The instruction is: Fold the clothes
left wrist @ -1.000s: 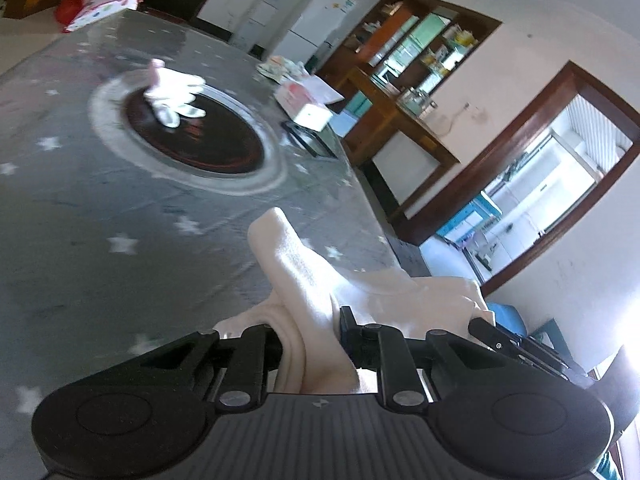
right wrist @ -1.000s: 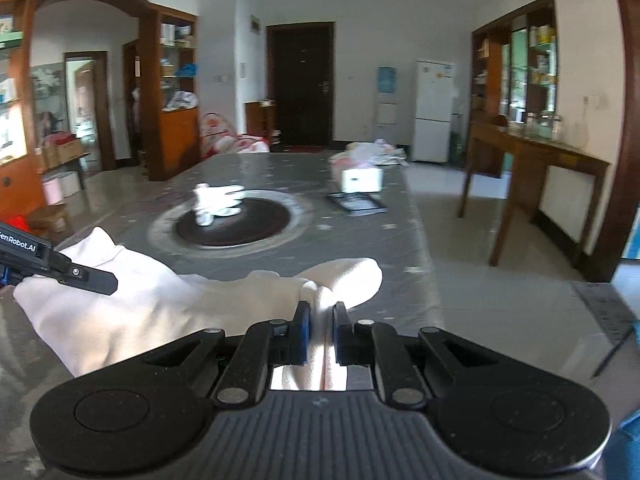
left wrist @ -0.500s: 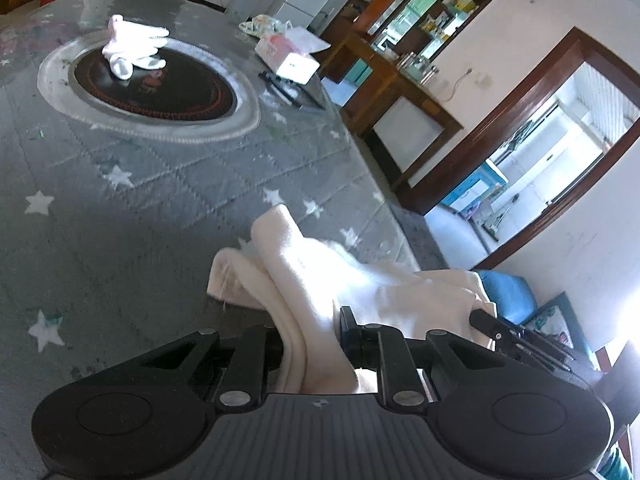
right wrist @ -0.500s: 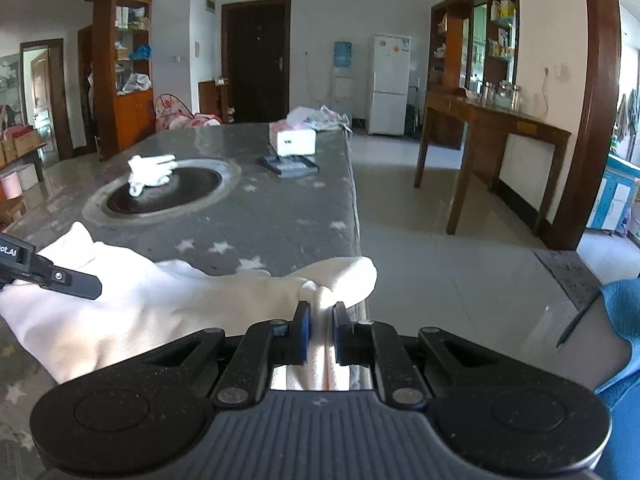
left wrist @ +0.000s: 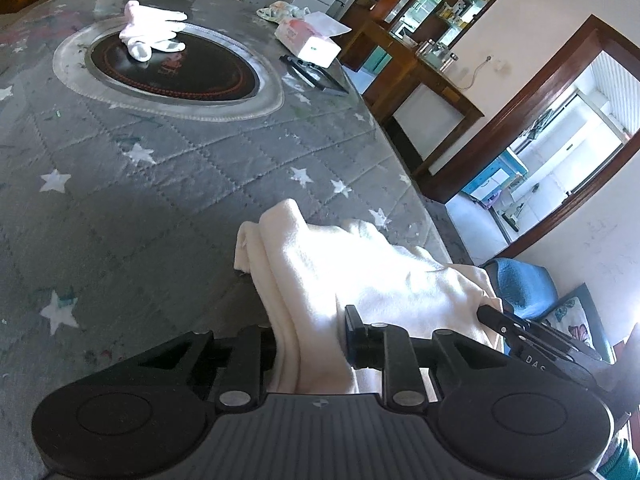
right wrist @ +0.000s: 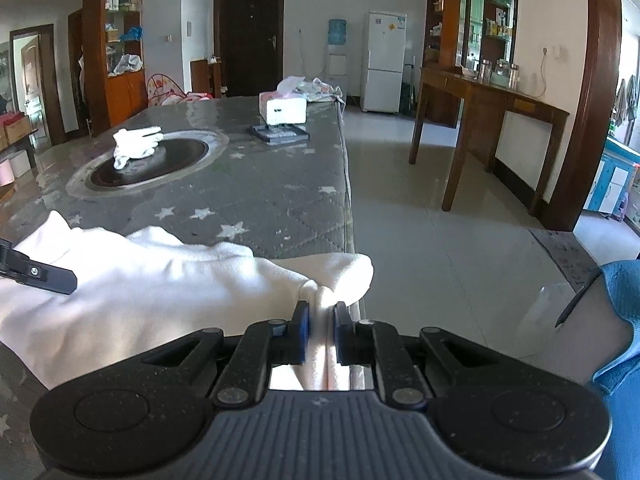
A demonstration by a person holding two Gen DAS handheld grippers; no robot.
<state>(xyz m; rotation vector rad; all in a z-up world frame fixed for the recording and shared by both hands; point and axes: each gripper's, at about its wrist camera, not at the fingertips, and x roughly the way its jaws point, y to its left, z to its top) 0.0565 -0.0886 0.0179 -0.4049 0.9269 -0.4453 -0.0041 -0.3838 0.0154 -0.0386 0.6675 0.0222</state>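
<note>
The cream fleece garment (left wrist: 332, 264) has been drawn back toward the near right corner of the grey star-quilted table (left wrist: 132, 184), hanging off its edge. The left gripper (left wrist: 310, 344) and right gripper (right wrist: 319, 330) each stay clamped on a bunched fold. White gloves (right wrist: 134, 147) lie on the dark round hotplate (right wrist: 160, 160)

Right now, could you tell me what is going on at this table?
A person is folding a cream garment with two handheld grippers. The left gripper and the right gripper are each clamped on a bunched edge, holding it stretched over the near corner of the star-patterned table.
</note>
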